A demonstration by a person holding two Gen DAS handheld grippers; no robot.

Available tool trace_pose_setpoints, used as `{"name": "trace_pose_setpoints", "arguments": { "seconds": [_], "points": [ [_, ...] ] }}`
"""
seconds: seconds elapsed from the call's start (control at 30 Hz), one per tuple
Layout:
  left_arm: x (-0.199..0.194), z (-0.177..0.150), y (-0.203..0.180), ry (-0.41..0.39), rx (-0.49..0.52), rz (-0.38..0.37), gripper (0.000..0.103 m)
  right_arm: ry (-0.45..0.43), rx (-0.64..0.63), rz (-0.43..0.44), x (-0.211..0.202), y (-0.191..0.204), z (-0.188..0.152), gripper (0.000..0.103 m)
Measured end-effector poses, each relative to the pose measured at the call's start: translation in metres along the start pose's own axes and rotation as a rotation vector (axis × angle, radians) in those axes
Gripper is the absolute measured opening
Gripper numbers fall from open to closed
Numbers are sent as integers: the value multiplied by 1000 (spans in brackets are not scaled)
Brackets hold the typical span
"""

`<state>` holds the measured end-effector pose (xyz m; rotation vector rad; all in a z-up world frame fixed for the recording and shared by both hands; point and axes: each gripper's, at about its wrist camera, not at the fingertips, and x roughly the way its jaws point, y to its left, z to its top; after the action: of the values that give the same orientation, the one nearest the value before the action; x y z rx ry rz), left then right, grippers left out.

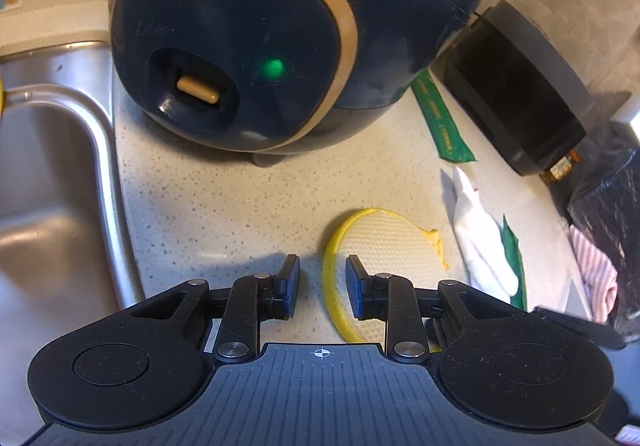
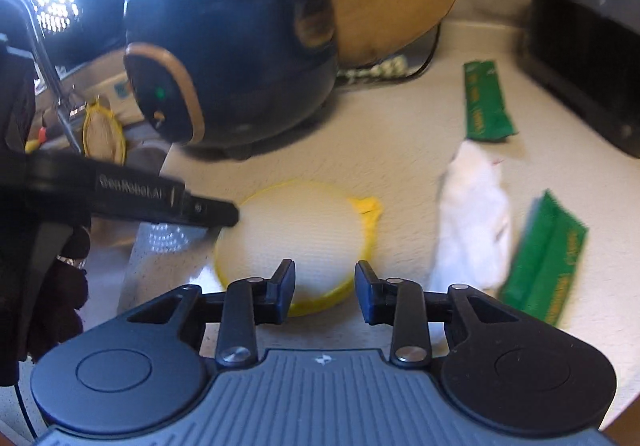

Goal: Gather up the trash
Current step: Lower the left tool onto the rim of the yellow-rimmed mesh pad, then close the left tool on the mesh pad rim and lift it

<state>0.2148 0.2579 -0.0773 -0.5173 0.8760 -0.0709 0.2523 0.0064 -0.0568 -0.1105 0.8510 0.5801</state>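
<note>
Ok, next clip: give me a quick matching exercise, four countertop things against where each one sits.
Things:
1. round yellow-rimmed mesh pad
2. crumpled white tissue
3. dark blue cooker
4. black appliance

Places:
A. far right, beyond the green wrappers
B. straight ahead of both tools
C. between the two green wrappers
D. back of the counter, beside the sink

Pairs: 1-B, 2-C, 3-D, 4-A

Both wrist views close, angled down at countertop (image 1: 224, 206), sharing yellow scrubber (image 2: 296, 230)
</note>
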Motion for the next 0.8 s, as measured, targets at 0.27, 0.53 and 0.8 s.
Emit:
{"name": "trace_pose_setpoints", "arguments": {
  "seconds": [0.27,0.53,0.8],
  "points": [
    [3,-2,-8,20,-32,-103,30,4,-14,22,-7,0,-8,32],
    [5,0,-17,78,-121,-340,30,-10,25,65,-26,-22,-25,32],
    [26,-13,-52,177,11,-264,30,-34,44,53,-39,-30,-33,33]
  ]
}}
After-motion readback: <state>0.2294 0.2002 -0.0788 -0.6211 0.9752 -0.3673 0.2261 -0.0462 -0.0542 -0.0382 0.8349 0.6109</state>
